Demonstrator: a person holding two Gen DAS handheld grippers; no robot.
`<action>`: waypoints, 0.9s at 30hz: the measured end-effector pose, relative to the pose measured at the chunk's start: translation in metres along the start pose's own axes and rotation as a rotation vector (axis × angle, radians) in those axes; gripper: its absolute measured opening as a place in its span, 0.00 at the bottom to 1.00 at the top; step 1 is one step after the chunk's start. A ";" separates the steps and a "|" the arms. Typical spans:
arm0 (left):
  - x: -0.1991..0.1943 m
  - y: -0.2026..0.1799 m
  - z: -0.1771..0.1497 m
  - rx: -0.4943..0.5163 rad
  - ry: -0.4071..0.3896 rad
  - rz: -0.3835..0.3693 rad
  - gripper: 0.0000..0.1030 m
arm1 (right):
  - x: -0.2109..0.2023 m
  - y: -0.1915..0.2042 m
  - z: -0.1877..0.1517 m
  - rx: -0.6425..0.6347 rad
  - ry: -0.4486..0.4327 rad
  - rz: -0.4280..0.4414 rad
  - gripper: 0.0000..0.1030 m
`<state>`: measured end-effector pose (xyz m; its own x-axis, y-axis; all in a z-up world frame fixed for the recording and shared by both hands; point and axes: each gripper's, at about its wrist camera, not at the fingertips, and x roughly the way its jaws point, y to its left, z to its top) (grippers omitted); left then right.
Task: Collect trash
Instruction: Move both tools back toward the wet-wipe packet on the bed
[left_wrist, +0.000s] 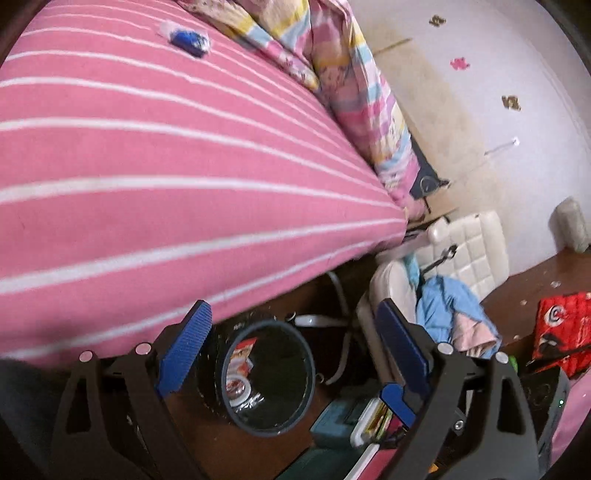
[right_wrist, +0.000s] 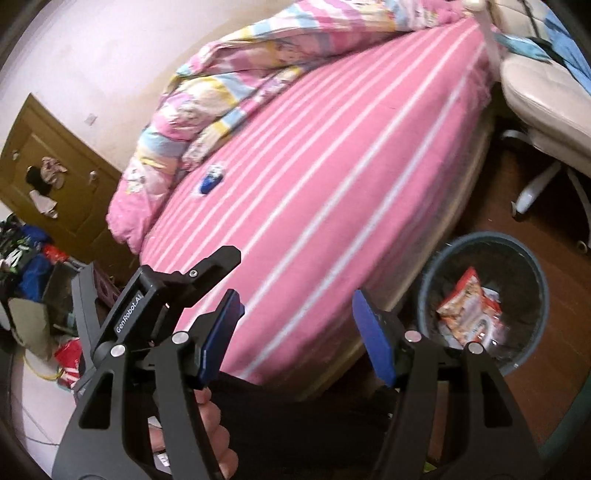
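A: What's the room like?
B: A pink striped bed (right_wrist: 332, 177) with a bunched quilt (right_wrist: 221, 92); a blue wrapper (right_wrist: 211, 180) lies on it.
A: And the bin (right_wrist: 484, 295)?
B: Beside the bed, holding red snack packets (right_wrist: 469, 314).
A: The claws?
B: The left gripper (left_wrist: 295, 343) and right gripper (right_wrist: 295, 332) are both spread, holding nothing.

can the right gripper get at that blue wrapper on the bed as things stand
Probably yes. The blue wrapper lies alone on the bare striped sheet, just short of the bunched quilt. The right gripper is open and empty, with nothing between them.
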<state>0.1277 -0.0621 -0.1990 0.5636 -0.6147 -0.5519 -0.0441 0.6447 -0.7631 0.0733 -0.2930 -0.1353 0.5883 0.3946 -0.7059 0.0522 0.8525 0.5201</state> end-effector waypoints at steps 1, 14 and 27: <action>-0.005 0.003 0.005 -0.008 -0.011 -0.010 0.86 | 0.004 0.008 0.002 -0.008 0.002 0.011 0.62; -0.051 0.067 0.096 -0.028 -0.095 0.030 0.86 | 0.083 0.109 0.043 -0.111 0.059 0.141 0.62; -0.023 0.162 0.192 -0.221 -0.056 0.086 0.86 | 0.203 0.164 0.087 -0.194 0.118 0.122 0.62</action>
<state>0.2661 0.1431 -0.2452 0.5947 -0.5316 -0.6031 -0.2697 0.5748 -0.7726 0.2719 -0.1032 -0.1515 0.4818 0.5260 -0.7009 -0.1754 0.8415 0.5109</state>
